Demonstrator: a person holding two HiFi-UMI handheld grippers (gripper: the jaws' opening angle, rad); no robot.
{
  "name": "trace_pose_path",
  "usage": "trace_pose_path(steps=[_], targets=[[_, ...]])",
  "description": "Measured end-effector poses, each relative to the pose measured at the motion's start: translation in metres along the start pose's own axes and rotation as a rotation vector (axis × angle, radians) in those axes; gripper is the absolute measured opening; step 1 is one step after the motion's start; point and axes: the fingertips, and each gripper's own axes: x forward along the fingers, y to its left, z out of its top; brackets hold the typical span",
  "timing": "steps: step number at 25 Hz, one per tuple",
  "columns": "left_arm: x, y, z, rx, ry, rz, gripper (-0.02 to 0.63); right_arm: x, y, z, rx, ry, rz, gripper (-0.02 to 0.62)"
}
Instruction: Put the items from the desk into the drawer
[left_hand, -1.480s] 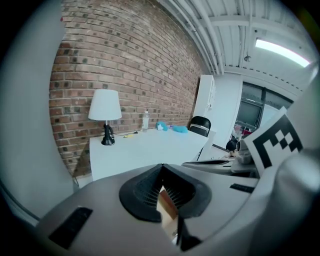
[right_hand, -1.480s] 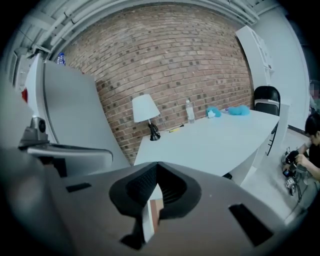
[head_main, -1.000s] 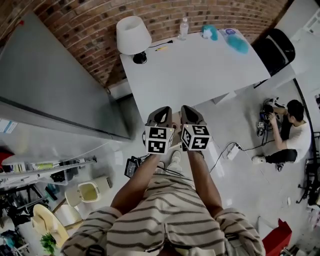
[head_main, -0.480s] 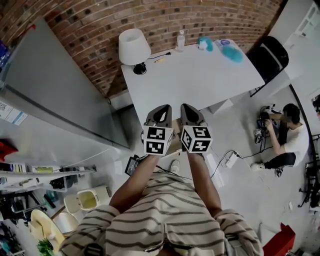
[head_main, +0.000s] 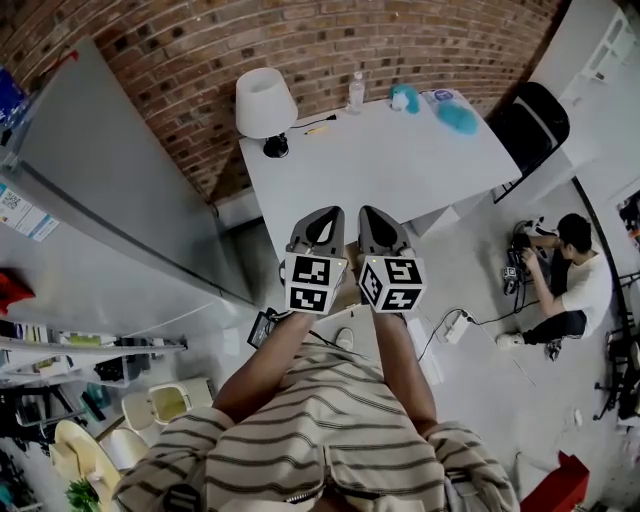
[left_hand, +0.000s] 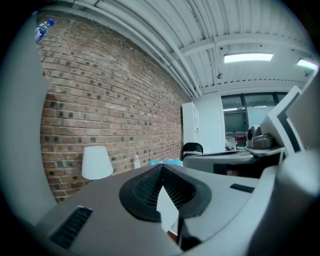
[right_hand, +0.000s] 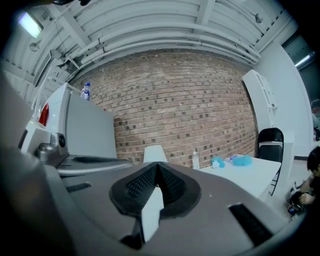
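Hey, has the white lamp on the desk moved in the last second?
No. The white lamp stands at the same far left corner of the white desk, close to the brick wall. Only the camera's framing has shifted slightly.

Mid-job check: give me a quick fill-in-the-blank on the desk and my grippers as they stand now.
1. On the white desk, the lamp stands near the ____ end in the head view.
2. The left gripper and the right gripper each have jaws ____.
3. The wall behind the desk is built of ____.
Missing words: left; shut; brick.
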Motion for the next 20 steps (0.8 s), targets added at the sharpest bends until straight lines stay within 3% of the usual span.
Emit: trace_pose_path(steps=[20], targets=[[-0.011,-0.006,0.047,0.045,-0.125,0.036,0.006,-0.013,0.004,0.042,-0.053,-0.089,0.019,0.011]])
